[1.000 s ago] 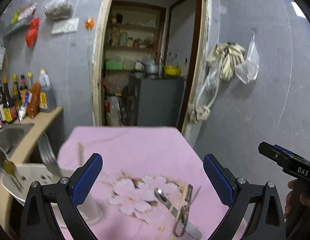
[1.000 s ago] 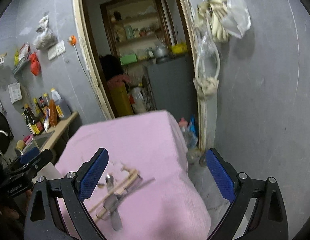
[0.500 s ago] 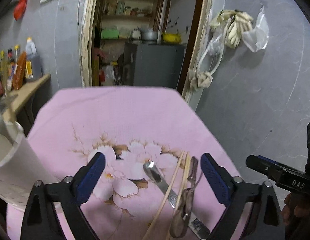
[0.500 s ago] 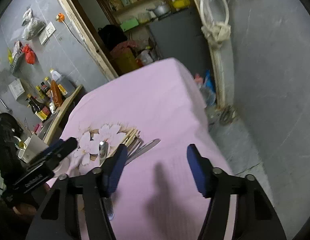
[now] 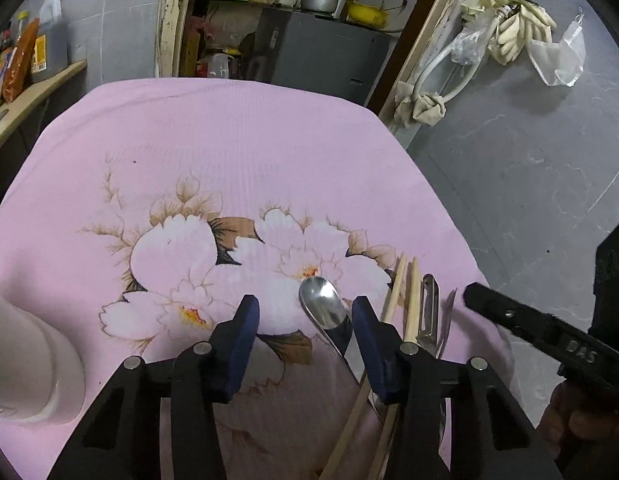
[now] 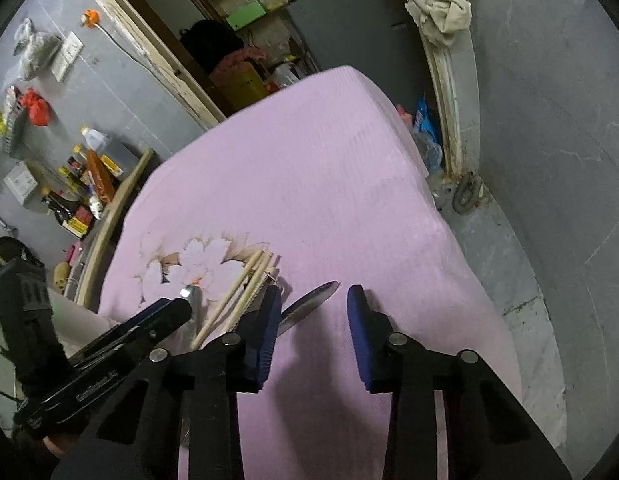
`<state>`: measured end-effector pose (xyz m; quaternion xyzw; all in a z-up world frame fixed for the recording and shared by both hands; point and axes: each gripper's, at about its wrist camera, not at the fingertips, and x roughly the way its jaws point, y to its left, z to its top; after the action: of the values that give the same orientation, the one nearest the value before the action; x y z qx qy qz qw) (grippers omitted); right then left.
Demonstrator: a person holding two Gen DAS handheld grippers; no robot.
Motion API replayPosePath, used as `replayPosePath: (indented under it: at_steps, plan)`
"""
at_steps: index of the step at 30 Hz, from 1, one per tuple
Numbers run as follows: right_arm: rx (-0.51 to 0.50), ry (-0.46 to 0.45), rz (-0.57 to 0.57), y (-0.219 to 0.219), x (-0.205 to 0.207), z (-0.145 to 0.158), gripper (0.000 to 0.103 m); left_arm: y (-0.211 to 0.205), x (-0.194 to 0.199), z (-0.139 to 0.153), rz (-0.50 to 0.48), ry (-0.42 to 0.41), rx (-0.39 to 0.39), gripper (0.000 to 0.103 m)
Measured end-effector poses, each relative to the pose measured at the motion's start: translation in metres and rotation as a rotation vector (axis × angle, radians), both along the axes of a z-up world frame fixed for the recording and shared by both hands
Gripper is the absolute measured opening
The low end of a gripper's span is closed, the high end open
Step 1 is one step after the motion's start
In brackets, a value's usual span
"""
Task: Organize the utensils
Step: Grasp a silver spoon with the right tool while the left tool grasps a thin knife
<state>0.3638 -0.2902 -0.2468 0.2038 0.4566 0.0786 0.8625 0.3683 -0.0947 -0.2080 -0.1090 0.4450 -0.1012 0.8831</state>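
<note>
The left gripper (image 5: 305,312), black-framed with blue pads, pointed down at the pink flower-printed cloth (image 5: 237,152) with its jaws partly apart; they had just been closing. The polished bowl of a steel spoon (image 5: 321,300) lay in the gap, nearer the right-hand pad, and its handle ran back under that finger. Whether the pads touched the spoon could not be told, and no grip on it showed. Just right of that finger lay two pale wooden chopsticks (image 5: 405,292), side by side, and right of them a steel peeler (image 5: 427,304), all on the cloth's printed flower edge. A white cylindrical holder (image 5: 33,364) stood at the left margin.

The right gripper (image 6: 311,304) was of the same build, and its jaws had also just been closing, now standing fairly narrow. The pointed tip of a steel knife (image 6: 309,300) lay on the cloth in the gap, its blade passing behind the left-hand pad; the pads did not press on it. The chopsticks (image 6: 245,284) lay just left of that pad, slanting away. Further left the other gripper's black body crossed the lower corner, over the spoon.
</note>
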Motion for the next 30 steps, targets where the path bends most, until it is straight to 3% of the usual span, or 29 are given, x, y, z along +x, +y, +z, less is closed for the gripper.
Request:
replayPosePath:
  at_steps: [7,9,15,19,25,30]
  plan:
    - [-0.05,0.042,0.0,0.01,0.009,0.003,0.027,-0.005,0.006,0.001,-0.029,0.001,0.0,0.045]
    - [-0.066,0.058,0.0,0.012,0.008,0.004,0.022,-0.007,0.007,0.001,-0.035,0.001,0.001,0.043]
    - [-0.028,0.1,0.002,0.005,-0.001,0.004,0.012,-0.006,0.009,0.001,-0.043,0.006,-0.005,0.033]
    - [0.015,0.114,-0.007,-0.003,-0.005,0.002,0.011,-0.005,0.009,0.001,-0.05,0.013,-0.019,0.025]
    - [0.042,0.124,-0.01,-0.005,-0.005,-0.003,0.011,-0.009,0.013,0.001,-0.076,0.019,-0.029,0.025]
    - [0.099,0.148,-0.011,-0.008,-0.003,-0.007,0.011,-0.012,0.014,0.002,-0.099,0.013,0.006,0.02]
